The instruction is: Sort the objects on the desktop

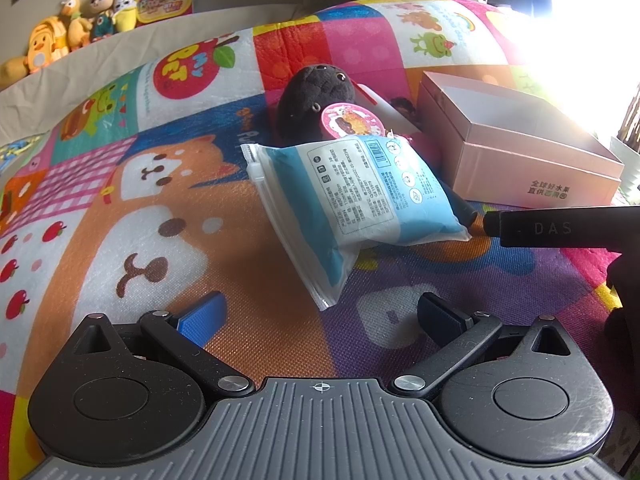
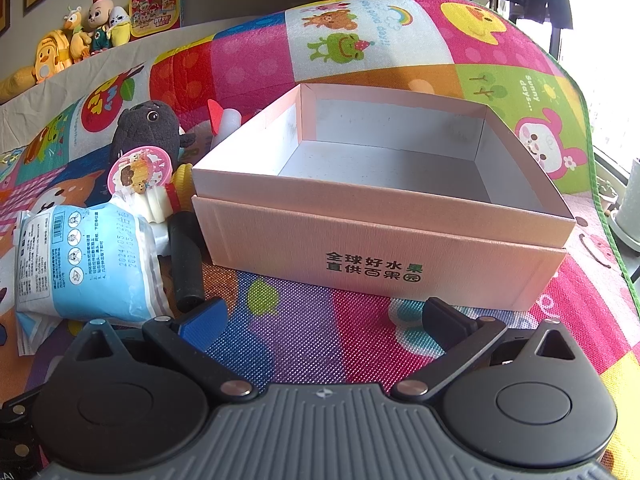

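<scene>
Left wrist view: both claws [image 1: 320, 316] [image 2: 324, 318] gape over patchwork mat [image 1: 120, 208].

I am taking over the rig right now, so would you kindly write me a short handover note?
Left gripper: open, empty, low over the colourful play mat, facing the blue-and-white plastic packet.
Right gripper: open, empty, facing the pink cardboard box.
Things: the packet, dark plush toy, round pink sticker disc, black cylinder and yellow-and-white toy lie piled left of the box.
Done: nothing; the box holds nothing.
Left: move every item into the box, probably starting with the packet.
</scene>
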The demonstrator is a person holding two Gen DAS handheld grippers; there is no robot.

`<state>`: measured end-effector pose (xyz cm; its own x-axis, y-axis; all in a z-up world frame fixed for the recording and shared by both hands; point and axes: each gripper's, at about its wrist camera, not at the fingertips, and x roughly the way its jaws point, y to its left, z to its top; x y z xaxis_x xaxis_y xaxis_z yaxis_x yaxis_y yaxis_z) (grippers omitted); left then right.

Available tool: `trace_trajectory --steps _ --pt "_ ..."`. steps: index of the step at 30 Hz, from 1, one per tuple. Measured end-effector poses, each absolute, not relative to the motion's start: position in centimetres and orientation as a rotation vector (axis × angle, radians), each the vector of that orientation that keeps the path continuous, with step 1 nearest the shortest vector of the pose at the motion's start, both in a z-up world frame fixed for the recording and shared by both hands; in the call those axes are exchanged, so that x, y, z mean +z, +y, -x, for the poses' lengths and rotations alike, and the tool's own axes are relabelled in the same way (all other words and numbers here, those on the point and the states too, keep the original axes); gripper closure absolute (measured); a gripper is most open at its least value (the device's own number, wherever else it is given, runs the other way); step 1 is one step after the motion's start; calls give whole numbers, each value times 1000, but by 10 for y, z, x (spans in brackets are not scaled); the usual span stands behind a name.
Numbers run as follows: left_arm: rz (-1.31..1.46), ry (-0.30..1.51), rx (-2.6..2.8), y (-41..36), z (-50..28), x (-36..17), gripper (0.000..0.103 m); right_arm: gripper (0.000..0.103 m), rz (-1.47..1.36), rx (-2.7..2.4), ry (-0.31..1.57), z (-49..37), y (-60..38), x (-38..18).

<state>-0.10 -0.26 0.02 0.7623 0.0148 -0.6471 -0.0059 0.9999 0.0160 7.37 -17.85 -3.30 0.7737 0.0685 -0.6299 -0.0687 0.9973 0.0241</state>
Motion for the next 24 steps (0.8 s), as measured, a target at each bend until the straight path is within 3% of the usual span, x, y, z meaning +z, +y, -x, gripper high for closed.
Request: trace_trajectory --steps 24 --pt "-46 732 -32 0 1 2 0 0 74 173 765 -14 -194 -26"
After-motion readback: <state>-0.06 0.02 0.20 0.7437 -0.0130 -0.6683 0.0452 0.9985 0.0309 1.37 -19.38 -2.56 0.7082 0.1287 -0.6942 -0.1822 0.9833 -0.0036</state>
